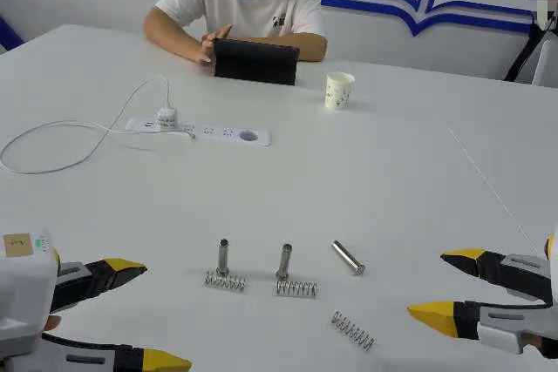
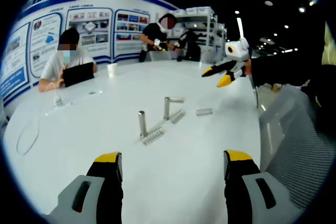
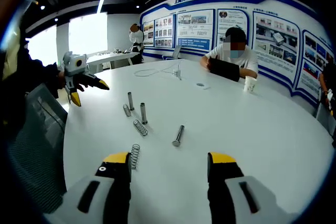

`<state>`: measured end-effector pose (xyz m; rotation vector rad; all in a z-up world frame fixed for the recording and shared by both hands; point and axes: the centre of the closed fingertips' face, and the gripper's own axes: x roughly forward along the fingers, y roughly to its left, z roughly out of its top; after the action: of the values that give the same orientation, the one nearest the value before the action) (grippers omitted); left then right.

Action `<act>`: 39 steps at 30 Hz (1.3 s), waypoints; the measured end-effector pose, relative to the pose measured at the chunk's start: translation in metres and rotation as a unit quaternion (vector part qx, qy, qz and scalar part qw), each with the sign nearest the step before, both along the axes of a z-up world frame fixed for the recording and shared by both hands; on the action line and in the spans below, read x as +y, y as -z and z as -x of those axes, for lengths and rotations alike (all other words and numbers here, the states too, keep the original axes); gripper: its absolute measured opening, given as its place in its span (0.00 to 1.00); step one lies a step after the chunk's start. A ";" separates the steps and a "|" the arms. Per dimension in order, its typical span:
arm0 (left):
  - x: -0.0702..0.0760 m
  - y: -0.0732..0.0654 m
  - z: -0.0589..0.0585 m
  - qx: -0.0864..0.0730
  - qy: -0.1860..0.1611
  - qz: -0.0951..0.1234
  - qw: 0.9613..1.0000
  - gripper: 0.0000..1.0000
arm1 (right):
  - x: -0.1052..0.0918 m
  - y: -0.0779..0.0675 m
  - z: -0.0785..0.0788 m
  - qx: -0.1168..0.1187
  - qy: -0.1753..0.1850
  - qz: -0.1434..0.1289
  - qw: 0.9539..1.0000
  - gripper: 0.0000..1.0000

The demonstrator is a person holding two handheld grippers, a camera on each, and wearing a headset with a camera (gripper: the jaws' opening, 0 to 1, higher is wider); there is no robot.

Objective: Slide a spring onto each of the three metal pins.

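While both tongs gape empty, no spring sits on any pin. Yellow-tipped black left tongs (image 1: 150,313) at 8 o'clock of parts; matching right tongs (image 1: 429,283) at 3 o'clock.

On white table (image 1: 366,189):
- First upright silver metal pin (image 1: 222,257), small coiled wire first spring (image 1: 225,281) at its 6 o'clock.
- Second upright pin (image 1: 284,260), second spring (image 1: 296,288) likewise.
- Third pin (image 1: 348,257) lying flat, third spring (image 1: 352,330) at its 6 o'clock.

Risks: nudge topples upright pins; hard pinch likely shoots spring away; flat pin may roll.
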<state>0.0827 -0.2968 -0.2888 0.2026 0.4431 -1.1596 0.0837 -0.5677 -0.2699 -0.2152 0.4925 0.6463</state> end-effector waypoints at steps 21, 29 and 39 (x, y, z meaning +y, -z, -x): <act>0.004 0.001 0.001 0.003 -0.005 -0.001 1.000 0.80 | 0.018 0.005 -0.046 0.030 0.004 0.016 0.999 0.52; 0.005 0.000 0.001 0.002 -0.007 -0.002 1.000 0.79 | 0.028 0.008 -0.065 0.041 0.006 0.023 0.999 0.48; 0.006 0.001 0.002 0.004 -0.011 -0.001 1.000 0.78 | 0.034 0.022 -0.082 0.065 0.012 0.043 0.997 0.42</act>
<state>0.0810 -0.2907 -0.2895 0.1942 0.4525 -1.1395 0.1656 -0.5334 -0.2919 -0.2495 0.6482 0.6187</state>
